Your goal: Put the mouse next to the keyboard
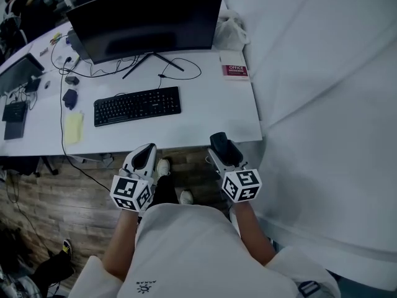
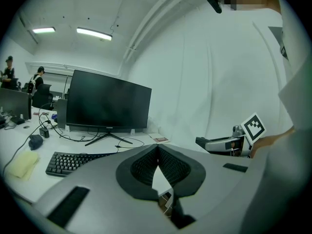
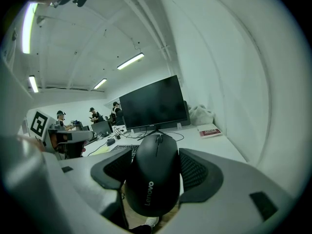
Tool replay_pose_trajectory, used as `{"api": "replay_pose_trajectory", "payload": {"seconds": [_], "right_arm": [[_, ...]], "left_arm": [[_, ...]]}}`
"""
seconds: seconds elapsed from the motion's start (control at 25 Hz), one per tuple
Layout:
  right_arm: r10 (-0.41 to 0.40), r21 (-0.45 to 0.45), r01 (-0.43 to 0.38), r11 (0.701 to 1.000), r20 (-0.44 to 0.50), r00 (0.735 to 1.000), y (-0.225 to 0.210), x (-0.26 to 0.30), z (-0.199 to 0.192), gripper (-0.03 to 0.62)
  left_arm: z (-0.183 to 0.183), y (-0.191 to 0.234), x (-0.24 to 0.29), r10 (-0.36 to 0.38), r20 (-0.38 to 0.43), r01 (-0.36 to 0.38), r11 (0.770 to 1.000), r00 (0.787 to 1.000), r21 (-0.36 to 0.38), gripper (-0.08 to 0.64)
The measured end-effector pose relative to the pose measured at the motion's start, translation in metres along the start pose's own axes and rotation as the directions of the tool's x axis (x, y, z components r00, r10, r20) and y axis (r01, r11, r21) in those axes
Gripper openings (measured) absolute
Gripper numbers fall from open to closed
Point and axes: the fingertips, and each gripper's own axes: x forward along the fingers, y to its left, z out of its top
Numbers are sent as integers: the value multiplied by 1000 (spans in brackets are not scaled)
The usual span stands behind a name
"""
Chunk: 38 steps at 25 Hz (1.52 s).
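A black mouse (image 3: 155,179) sits between the pads of my right gripper (image 1: 221,144), which is shut on it; it hangs just off the white desk's (image 1: 211,113) front edge, at the right. The black keyboard (image 1: 137,105) lies flat on the desk in front of the monitor, and shows again as the keyboard (image 2: 73,162) in the left gripper view. My left gripper (image 1: 144,156) is shut with nothing in it, its pads meeting at the tips (image 2: 157,152). It hovers off the desk's front edge, below the keyboard.
A large dark monitor (image 1: 147,18) stands behind the keyboard, with cables around its foot. A red-and-white booklet (image 1: 235,71) and a plastic bag (image 1: 229,33) lie at the desk's right back. A yellow cloth (image 1: 73,128) and small gadgets lie left. White sheeting (image 1: 322,92) hangs on the right.
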Motion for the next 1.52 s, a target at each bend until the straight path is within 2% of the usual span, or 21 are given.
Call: {"api": "replay_pose_trajectory", "payload": {"seconds": [0.48,0.84,1.04,1.52], "right_arm": [[-84,12,84,996,-24,996,-20,49,11,308],[-150,27,152,988,-65,987,-29,107,12,308],[-193,48,197,979,-82,978,-32,139,11,308],[-278,31,287,958,-160,947,-52,199,-3,308]], "left_arm": [[25,37,52,-78,-13,78,997,997,18,11],[31,75,98,-150,-56,151,988,987,10,11],[32,90,120,-212,-80,214,977,974,13,11],[23,111,164,-331,-136,335,942,934,10,11]]}}
